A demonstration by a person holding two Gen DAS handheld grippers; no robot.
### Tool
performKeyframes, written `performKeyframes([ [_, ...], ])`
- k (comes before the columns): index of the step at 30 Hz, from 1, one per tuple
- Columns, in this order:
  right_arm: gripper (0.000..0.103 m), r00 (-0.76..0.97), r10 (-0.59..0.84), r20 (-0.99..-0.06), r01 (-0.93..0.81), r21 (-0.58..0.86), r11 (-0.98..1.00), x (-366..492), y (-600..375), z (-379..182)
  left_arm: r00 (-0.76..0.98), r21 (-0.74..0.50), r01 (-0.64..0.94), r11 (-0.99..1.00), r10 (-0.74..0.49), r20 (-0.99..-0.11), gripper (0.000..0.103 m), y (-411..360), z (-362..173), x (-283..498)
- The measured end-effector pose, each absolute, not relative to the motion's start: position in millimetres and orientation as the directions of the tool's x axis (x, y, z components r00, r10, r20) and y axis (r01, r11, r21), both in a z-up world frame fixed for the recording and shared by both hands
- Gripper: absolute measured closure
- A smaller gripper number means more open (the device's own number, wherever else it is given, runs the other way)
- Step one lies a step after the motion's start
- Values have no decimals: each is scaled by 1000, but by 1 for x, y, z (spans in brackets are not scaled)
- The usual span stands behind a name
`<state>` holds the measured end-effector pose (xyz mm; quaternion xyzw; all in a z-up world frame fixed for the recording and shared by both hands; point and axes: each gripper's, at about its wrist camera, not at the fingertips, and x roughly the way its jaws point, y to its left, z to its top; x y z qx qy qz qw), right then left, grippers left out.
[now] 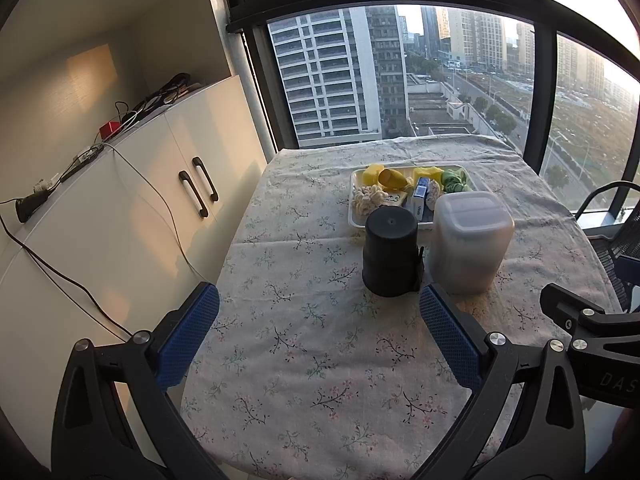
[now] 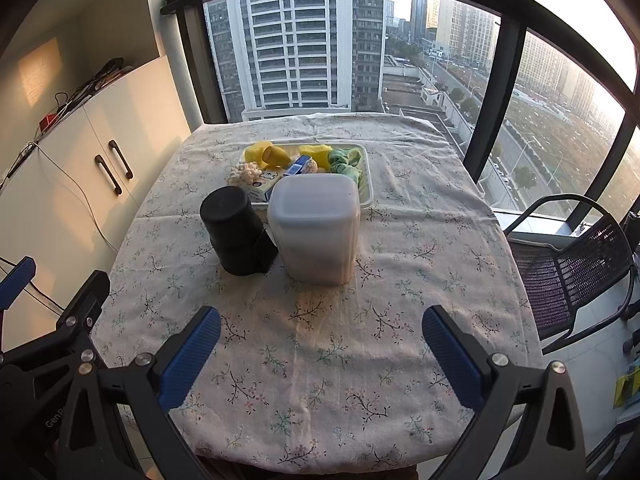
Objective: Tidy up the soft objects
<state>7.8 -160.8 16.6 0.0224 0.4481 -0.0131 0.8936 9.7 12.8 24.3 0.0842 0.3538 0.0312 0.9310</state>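
Note:
A white tray [image 1: 353,200] [image 2: 367,184] at the far middle of the table holds several soft items: yellow sponges [image 1: 427,172] [image 2: 316,151], a green cloth [image 1: 454,180] [image 2: 344,160], a cream knitted piece [image 1: 367,196] [image 2: 245,172], a yellow cup [image 1: 390,178] [image 2: 276,155] and a blue box [image 1: 420,196] [image 2: 299,164]. In front stand a black cylinder [image 1: 390,256] [image 2: 236,236] and a frosted lidded container [image 1: 470,240] [image 2: 316,232]. My left gripper [image 1: 320,336] and right gripper [image 2: 322,352] hover open over the near tablecloth, both empty.
The table wears a floral cloth [image 1: 312,360] [image 2: 320,380]. A white cabinet [image 1: 140,200] [image 2: 80,168] with cables stands left. A black mesh chair [image 2: 572,264] [image 1: 616,236] sits right. Large windows lie behind the table.

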Motion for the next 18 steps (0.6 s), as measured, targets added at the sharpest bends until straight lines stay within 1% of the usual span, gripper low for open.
performKeyframes([
  [18, 0, 594, -1, -804, 41, 29, 999, 8, -160, 16, 747, 182, 0, 983, 121, -654, 1, 12, 24, 9],
])
